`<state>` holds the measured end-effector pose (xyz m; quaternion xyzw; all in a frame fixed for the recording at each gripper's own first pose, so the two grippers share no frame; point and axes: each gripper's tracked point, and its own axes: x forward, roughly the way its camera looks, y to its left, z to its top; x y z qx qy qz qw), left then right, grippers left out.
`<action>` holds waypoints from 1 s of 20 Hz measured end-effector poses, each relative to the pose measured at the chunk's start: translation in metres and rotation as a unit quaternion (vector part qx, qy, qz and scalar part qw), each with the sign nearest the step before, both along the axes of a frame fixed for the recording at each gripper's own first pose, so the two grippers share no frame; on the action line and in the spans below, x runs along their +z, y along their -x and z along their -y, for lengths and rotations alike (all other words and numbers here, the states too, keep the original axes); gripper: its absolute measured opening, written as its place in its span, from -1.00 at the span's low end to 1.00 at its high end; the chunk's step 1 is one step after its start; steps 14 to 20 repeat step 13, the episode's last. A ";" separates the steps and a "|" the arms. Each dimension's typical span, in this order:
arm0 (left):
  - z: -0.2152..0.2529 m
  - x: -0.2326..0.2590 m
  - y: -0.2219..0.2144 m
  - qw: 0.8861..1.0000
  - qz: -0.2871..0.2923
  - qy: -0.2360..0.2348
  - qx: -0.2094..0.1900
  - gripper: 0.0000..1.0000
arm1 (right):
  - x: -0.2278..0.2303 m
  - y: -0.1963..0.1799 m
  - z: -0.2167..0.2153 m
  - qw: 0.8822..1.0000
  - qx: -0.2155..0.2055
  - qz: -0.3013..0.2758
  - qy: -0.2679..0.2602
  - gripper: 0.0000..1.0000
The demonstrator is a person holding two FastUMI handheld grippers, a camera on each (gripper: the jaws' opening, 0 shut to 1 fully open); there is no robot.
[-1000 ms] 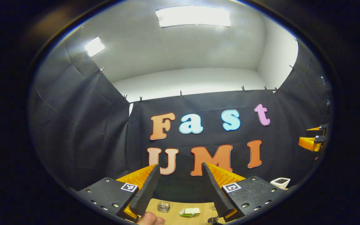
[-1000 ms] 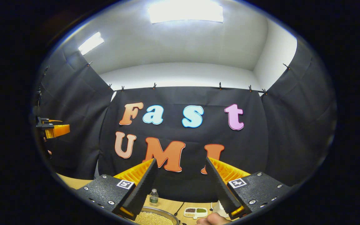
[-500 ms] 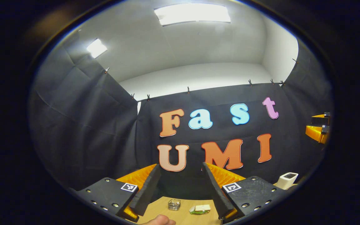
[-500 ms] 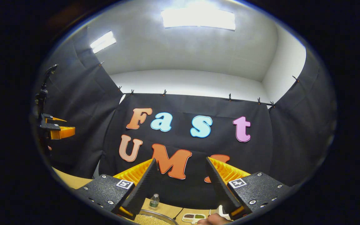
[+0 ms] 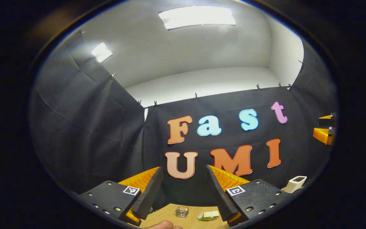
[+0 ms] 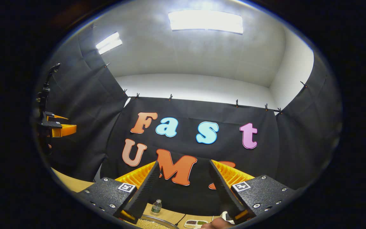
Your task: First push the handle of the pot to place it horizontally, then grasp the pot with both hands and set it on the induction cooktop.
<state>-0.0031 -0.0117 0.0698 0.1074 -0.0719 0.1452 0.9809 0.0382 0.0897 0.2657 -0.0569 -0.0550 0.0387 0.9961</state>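
Both claws hang raised and open, gripping nothing: the left claw [image 5: 183, 190] faces the booth wall, while below the right claw [image 6: 183, 190] the rim of the grain-filled pot [image 6: 157, 221] peeks. Judged heavy, rigid and smooth; best held by opposite sides.

In the left gripper view, a small clear box [image 5: 181, 211] sits on the table [image 5: 167, 212], with a flat packet [image 5: 209, 215] just to its right. A boxy device [image 5: 295, 184] stands farther right.

In the right gripper view, a bottle [image 6: 156, 206] stands on the table behind a grain-filled pan [image 6: 153, 222]. A divided tray [image 6: 196, 224] lies right of the pan.
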 end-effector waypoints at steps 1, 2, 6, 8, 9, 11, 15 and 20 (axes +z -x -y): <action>0.000 0.001 0.002 1.000 -0.001 0.002 0.000 0.67 | 0.002 0.003 0.000 1.000 0.002 0.003 0.001 0.90; 0.000 0.001 0.003 1.000 -0.005 0.008 0.001 0.67 | 0.004 0.006 -0.001 1.000 0.005 0.006 0.002 0.90; 0.001 -0.001 0.005 0.999 -0.024 0.037 -0.002 0.67 | 0.008 0.010 -0.003 1.000 0.012 0.011 -0.001 0.89; -0.003 -0.001 0.007 0.999 -0.028 0.040 0.004 0.66 | 0.010 0.010 -0.003 1.000 0.012 0.012 0.003 0.90; -0.005 0.000 0.008 0.999 -0.029 0.042 0.006 0.66 | 0.011 0.011 -0.002 1.000 0.012 0.013 0.003 0.90; -0.006 -0.001 0.009 0.998 -0.027 0.047 0.006 0.67 | 0.011 0.013 -0.002 1.000 0.011 0.013 0.002 0.90; -0.008 0.002 0.008 0.998 -0.017 0.054 0.005 0.67 | 0.011 0.014 -0.002 1.000 0.013 0.015 0.001 0.90; -0.008 0.002 0.008 0.998 -0.017 0.054 0.005 0.67 | 0.011 0.014 -0.002 1.000 0.013 0.015 0.001 0.90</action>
